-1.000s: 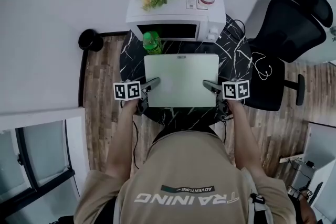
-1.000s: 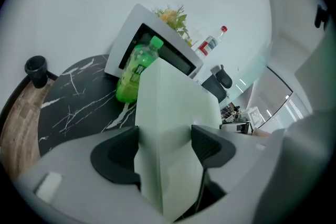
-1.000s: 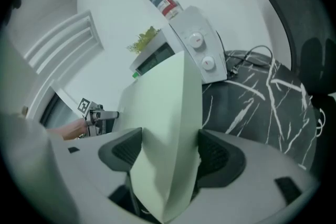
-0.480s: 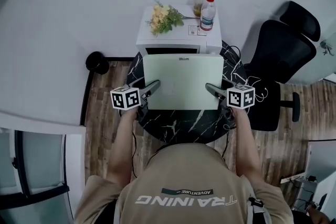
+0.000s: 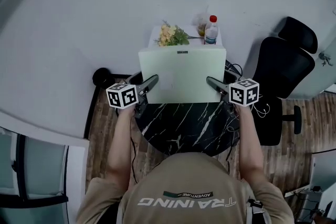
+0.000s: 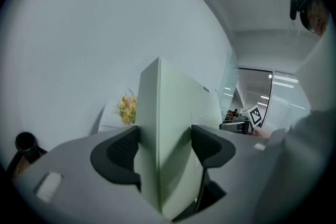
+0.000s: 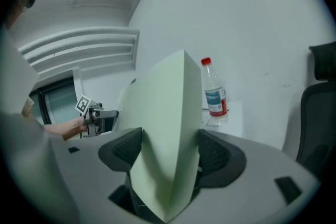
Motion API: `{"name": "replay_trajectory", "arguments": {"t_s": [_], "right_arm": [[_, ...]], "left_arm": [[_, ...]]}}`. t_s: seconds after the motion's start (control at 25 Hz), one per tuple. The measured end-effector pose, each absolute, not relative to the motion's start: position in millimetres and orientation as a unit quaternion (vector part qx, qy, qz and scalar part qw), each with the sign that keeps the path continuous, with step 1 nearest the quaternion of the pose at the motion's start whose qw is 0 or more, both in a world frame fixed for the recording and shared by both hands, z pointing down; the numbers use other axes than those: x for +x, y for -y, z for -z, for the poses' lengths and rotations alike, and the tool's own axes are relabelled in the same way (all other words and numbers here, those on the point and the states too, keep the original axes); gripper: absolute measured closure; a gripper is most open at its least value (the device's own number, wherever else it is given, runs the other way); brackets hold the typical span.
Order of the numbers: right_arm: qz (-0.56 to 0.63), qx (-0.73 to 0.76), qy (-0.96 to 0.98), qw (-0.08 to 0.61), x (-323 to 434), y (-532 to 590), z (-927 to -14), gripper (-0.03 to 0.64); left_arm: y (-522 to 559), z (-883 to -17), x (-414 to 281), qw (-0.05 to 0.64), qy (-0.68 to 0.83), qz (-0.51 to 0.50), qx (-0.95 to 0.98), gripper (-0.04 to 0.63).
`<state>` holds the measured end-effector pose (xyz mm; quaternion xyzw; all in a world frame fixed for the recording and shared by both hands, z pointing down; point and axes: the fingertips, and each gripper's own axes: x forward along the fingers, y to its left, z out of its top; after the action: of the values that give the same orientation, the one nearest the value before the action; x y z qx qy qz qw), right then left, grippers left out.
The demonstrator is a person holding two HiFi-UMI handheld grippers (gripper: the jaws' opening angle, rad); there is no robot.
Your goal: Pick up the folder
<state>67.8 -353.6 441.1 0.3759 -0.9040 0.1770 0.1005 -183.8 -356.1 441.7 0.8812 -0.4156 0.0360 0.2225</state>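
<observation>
Green folder (image 5: 182, 75) gripped at both side edges

It is held up over the far part of the black marbled surface (image 5: 191, 123). The left tongs (image 5: 154, 80) are clamped on its left edge and the right tongs (image 5: 210, 81) on its right. It hides most of the white unit behind it. Only flowers (image 5: 173, 35) and a red-capped bottle (image 5: 211, 30) show past its far edge. The small mark there is unreadable.

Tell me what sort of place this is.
Probably an office, perhaps a break corner. A black swivel office chair stands beside a round black marbled table, and a water bottle and flowers sit on a white unit behind it.
</observation>
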Motion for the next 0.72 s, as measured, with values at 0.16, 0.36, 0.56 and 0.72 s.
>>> {"name": "replay_trajectory", "arguments": {"t_s": [0.16, 0.36, 0.56, 0.72], "right_arm": [[-0.138, 0.382, 0.91, 0.083, 61, 366, -400, 0.316], [-0.097, 0.385, 0.916, 0.061, 55, 365, -355, 0.316], [-0.058, 0.387, 0.919, 0.055, 52, 362, -311, 0.316], [-0.038, 0.391, 0.918, 0.044, 59, 357, -284, 0.316]], "left_arm": [[369, -398, -190, 0.176, 0.42, -0.019, 0.89, 0.278], [369, -348, -196, 0.125, 0.42, 0.007, 0.899, 0.278], [364, -310, -199, 0.098, 0.422, 0.031, 0.901, 0.278], [361, -284, -193, 0.086, 0.413, 0.042, 0.906, 0.278]]}}
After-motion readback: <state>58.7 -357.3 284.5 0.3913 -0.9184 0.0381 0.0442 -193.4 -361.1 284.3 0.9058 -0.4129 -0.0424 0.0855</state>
